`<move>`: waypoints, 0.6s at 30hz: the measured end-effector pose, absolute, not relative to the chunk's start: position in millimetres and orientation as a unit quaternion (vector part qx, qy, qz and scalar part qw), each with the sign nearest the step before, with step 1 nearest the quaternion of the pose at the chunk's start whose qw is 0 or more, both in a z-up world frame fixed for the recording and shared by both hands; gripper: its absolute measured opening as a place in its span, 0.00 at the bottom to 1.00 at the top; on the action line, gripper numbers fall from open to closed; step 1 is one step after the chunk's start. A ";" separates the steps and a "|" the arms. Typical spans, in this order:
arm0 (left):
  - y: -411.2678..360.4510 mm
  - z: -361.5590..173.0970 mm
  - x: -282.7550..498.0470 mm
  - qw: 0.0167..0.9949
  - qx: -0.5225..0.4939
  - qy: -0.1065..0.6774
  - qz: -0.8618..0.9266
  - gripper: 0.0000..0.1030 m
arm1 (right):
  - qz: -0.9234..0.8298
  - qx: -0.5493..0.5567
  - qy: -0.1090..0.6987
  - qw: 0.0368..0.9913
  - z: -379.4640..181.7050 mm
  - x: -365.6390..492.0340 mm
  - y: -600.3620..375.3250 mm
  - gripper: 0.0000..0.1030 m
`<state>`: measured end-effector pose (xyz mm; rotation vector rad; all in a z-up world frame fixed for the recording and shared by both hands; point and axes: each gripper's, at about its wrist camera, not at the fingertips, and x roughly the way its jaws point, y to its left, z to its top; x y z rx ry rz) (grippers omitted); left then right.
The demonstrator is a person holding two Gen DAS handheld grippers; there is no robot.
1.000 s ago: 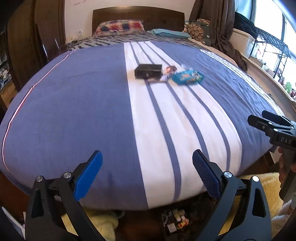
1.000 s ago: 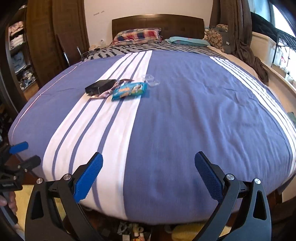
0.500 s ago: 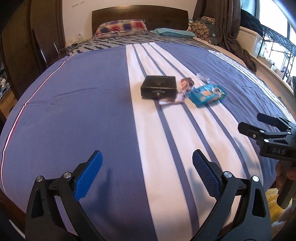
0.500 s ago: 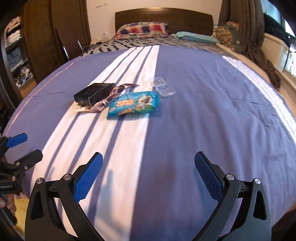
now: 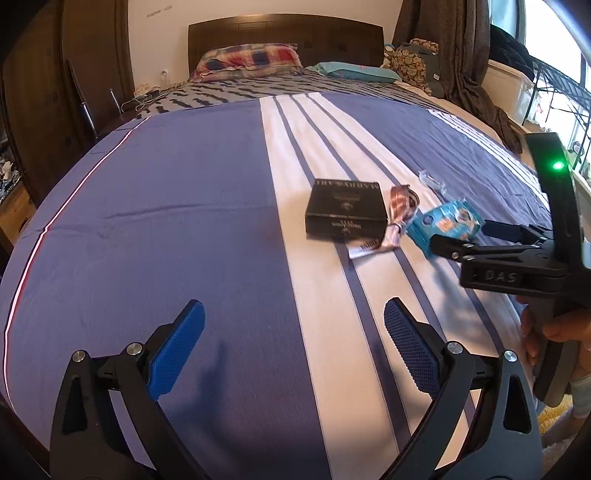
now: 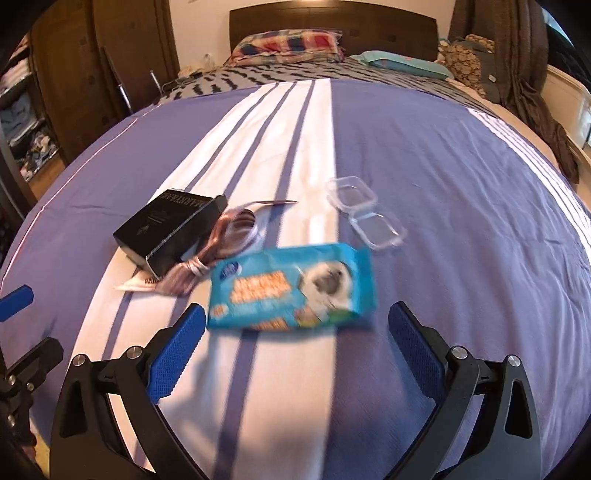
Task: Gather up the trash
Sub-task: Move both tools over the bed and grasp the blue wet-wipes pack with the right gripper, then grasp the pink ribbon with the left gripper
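Trash lies on the striped bedspread (image 5: 184,221): a black box (image 5: 345,210), a brown ribbon with a paper tag (image 5: 395,218), a blue snack packet (image 5: 447,225) and a clear plastic clamshell (image 5: 430,181). My left gripper (image 5: 291,343) is open and empty, short of the box. In the right wrist view the box (image 6: 170,229), ribbon (image 6: 225,243), packet (image 6: 291,288) and clamshell (image 6: 365,214) show. My right gripper (image 6: 291,343) is open, just short of the packet. It also shows in the left wrist view (image 5: 469,240), beside the packet.
Pillows (image 5: 247,59) and a dark headboard (image 5: 284,35) are at the far end. A dark wardrobe (image 5: 55,92) stands left. Curtains (image 5: 443,44), a cushion (image 5: 410,62) and a window shelf (image 5: 517,88) are on the right.
Both grippers have moved forward over the bed toward the trash. The right gripper has come close to the blue packet. Both stay open.
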<state>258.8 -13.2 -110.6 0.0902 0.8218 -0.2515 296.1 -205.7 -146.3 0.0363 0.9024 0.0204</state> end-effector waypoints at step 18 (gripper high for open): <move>-49.7 -137.5 296.5 0.887 0.047 0.426 -0.172 0.75 | 0.006 0.013 0.419 0.908 -139.9 287.7 -222.0 0.82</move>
